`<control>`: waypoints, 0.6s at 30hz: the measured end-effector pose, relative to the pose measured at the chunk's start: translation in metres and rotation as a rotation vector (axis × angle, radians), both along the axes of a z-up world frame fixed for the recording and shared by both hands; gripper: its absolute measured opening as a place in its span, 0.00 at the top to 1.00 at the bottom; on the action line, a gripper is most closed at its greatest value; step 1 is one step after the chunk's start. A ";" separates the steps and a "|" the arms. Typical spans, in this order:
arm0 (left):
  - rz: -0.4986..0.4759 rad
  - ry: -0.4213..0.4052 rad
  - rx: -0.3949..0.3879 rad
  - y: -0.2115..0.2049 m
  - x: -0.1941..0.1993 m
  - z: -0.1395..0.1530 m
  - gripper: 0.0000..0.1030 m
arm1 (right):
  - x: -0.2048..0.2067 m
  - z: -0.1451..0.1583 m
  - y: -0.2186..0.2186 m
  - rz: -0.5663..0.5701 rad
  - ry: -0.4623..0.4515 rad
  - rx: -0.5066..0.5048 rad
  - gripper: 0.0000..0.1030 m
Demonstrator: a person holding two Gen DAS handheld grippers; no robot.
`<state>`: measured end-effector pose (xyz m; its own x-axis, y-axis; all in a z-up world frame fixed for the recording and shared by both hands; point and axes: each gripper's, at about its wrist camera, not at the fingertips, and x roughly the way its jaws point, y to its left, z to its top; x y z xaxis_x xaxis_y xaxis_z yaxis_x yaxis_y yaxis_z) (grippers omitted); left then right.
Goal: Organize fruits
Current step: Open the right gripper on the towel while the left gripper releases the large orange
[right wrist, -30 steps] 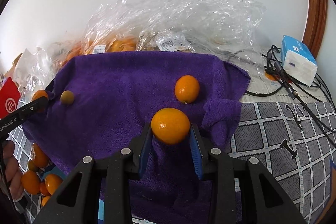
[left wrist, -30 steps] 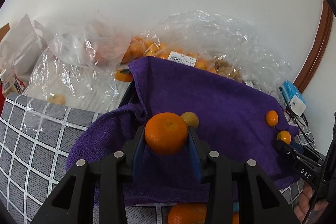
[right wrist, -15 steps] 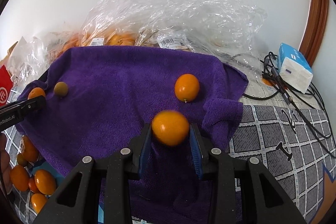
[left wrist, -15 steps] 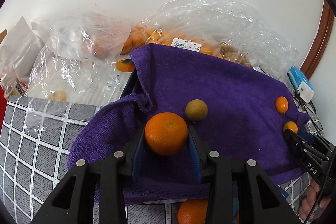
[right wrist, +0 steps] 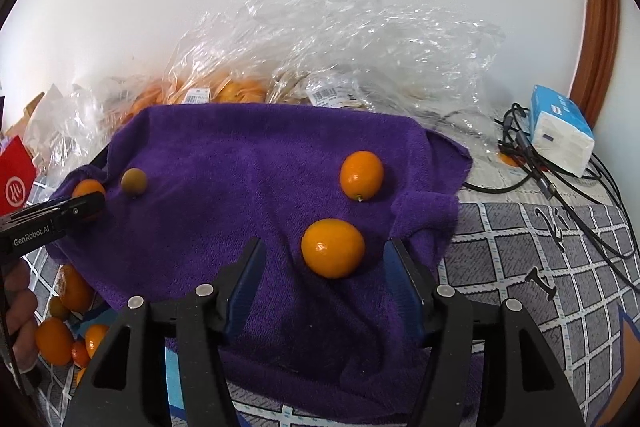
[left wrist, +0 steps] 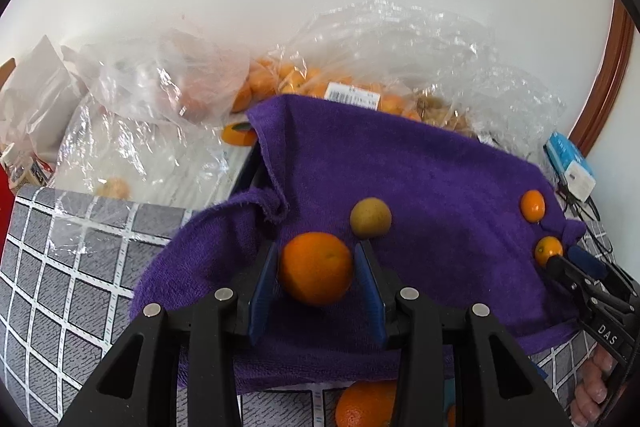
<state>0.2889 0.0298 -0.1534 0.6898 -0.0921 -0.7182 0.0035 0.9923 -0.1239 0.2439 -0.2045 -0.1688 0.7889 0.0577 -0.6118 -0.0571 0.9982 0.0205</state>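
A purple towel (left wrist: pixel 440 187) (right wrist: pixel 248 163) covers a raised surface. My left gripper (left wrist: pixel 316 275) is shut on a mandarin (left wrist: pixel 316 268) at the towel's left edge, next to a small yellow-green fruit (left wrist: pixel 370 217) (right wrist: pixel 133 181). My right gripper (right wrist: pixel 324 283) is open; an orange kumquat (right wrist: pixel 333 248) lies on the towel between its jaws, free of both pads. A second kumquat (right wrist: pixel 361 175) (left wrist: pixel 532 205) lies just beyond it. The left gripper with its mandarin (right wrist: pixel 88 188) also shows at the left of the right wrist view.
Clear plastic bags of oranges (left wrist: pixel 304 83) (right wrist: pixel 224 91) lie behind the towel by the wall. Several loose oranges (right wrist: pixel 54 341) lie on the checked cloth below the towel's left side. A tissue pack (right wrist: pixel 560 135) and black cables (right wrist: pixel 560 187) are at right.
My right gripper has opened and let its kumquat go onto the towel. My left gripper still holds the mandarin and has moved in over the towel toward the yellow-green fruit.
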 end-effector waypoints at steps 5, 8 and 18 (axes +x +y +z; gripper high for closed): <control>0.025 -0.052 -0.030 0.004 -0.009 0.011 0.59 | -0.008 0.013 -0.006 -0.030 -0.035 0.015 0.41; 0.037 -0.108 -0.015 0.005 -0.016 0.021 0.59 | -0.011 0.022 -0.008 -0.043 -0.060 0.024 0.41; 0.016 -0.205 -0.093 0.009 -0.028 0.042 0.59 | -0.041 0.045 -0.013 -0.086 -0.001 0.057 0.41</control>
